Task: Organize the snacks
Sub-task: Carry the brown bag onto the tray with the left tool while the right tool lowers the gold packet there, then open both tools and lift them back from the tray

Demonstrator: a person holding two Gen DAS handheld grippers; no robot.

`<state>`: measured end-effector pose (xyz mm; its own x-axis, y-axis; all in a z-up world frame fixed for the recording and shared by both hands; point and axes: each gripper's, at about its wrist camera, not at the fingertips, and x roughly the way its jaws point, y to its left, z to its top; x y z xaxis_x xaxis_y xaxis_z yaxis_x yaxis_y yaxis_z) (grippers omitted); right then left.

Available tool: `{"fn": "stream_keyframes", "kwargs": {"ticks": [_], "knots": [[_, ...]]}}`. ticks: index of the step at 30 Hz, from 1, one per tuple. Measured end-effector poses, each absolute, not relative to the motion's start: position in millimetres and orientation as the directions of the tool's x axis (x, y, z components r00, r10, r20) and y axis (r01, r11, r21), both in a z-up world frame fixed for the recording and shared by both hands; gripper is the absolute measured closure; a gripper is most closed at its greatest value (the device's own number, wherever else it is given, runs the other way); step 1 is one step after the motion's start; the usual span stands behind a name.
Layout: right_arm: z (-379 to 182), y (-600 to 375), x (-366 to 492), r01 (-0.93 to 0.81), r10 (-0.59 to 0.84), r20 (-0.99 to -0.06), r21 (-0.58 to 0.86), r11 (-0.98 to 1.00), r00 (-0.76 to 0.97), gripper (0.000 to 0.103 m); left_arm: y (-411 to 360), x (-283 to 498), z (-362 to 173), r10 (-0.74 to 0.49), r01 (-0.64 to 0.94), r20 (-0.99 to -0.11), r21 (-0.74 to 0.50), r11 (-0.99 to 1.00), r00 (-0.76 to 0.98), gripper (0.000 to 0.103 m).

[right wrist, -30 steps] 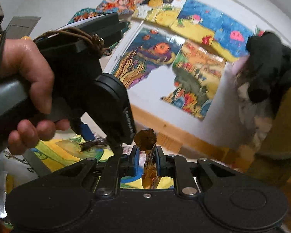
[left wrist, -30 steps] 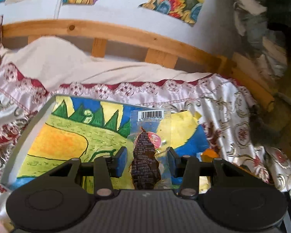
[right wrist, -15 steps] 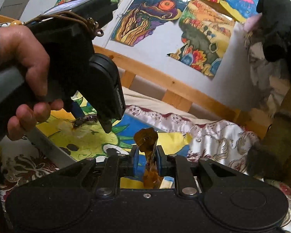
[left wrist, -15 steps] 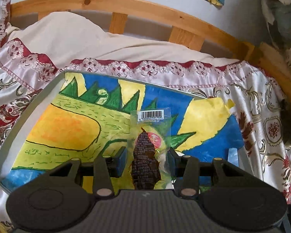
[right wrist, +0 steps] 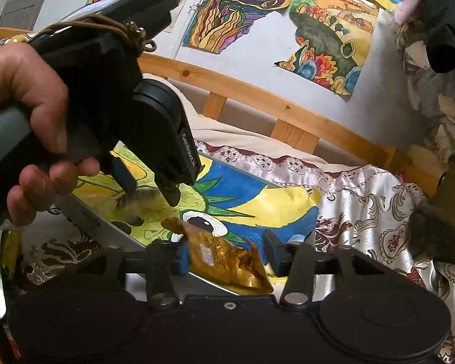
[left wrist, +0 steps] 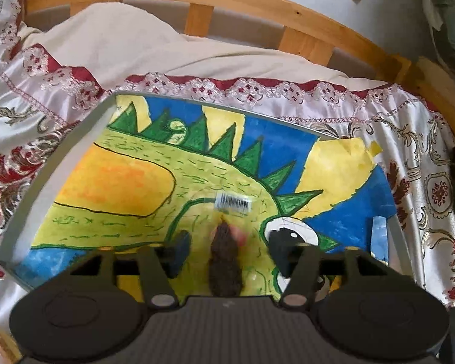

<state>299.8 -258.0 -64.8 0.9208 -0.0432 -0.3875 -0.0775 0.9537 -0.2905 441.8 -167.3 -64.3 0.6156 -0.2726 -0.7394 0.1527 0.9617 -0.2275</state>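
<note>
The right claw has just been opening, its jaws now apart with a crinkled gold snack packet lying loose between them. Ahead, a hand holds the left claw above a clear-wrapped snack on a painted tray resting on the bed.

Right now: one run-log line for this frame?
left gripper: just opened, clear snack packet between jaws, unpressed | right gripper: just opened, gold packet released | both over painted tray
</note>
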Motion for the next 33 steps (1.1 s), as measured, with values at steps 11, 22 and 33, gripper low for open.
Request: {"fn": "stream_keyframes", "kwargs": {"ticks": [11, 22, 33], "knots": [[-32, -284, 293, -0.052, 0.051, -0.425, 0.010, 0.999, 0.904, 0.007, -150, 415, -38, -0.276, 0.159, -0.683, -0.230, 0.960, 0.676, 0.007], [16, -295, 231, -0.024, 0.043, -0.293, 0.067, 0.997, 0.955, 0.001, -125, 330, 15, -0.267, 0.196, -0.524, -0.188, 0.962, 0.809, 0.001], [53, -290, 140, 0.001, 0.008, -0.186, 0.051, 0.999, 0.982, 0.001, -95, 234, 46, -0.175, 0.149, -0.416, -0.094, 0.984, 0.892, 0.001]]}}
